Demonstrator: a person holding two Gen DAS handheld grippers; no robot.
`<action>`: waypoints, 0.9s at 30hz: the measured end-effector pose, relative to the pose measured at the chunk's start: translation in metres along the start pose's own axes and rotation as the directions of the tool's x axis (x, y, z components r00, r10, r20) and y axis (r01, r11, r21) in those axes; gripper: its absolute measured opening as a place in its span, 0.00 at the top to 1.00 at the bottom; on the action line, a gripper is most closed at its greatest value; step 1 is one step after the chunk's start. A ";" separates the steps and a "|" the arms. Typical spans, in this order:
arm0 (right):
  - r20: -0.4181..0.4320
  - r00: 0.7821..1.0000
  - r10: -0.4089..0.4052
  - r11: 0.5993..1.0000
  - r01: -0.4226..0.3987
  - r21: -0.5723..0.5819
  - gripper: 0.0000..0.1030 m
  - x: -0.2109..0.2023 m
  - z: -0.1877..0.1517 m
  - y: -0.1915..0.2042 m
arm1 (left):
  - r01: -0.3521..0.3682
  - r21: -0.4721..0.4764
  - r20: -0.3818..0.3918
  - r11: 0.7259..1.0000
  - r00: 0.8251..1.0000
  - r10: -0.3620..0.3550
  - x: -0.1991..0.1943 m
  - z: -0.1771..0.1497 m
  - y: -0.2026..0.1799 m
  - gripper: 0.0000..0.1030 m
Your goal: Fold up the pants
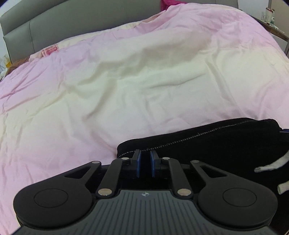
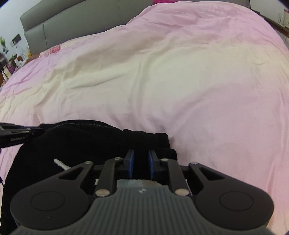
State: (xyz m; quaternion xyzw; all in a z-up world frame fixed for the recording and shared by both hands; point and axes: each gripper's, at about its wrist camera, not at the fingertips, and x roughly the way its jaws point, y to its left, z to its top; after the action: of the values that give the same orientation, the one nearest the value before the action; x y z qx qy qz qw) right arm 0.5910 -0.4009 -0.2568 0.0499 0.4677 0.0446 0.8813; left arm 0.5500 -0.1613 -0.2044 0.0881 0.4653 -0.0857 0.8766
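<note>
Pants (image 1: 207, 144), black and bunched on the pink bed (image 1: 108, 90), lie under both narrowed grippers, left gripper (image 1: 145, 163) at one end, right gripper (image 2: 140, 163) at the other; probably pinch both corners evenly before lifting.

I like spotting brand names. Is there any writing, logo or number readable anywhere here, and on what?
"GenRobot.AI", roughly, blurred: on the left gripper, seen from the right wrist.
Small emblem, no letters: on each gripper's grey body.
Red print on the pink bedding: too blurred to read.
Cup label: too small.
</note>
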 end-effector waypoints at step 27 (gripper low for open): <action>0.211 0.976 -0.060 0.997 0.049 0.057 0.83 -0.119 -0.159 0.018 | 0.075 0.025 0.061 0.997 0.995 -0.077 -0.153 -0.193 -0.004 0.37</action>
State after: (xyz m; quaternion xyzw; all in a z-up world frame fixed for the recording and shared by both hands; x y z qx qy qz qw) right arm 0.3916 -0.3906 -0.2455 0.0643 0.3728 0.0030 0.9257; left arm 0.3103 -0.1099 -0.1840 0.0776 0.4399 -0.1269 0.8857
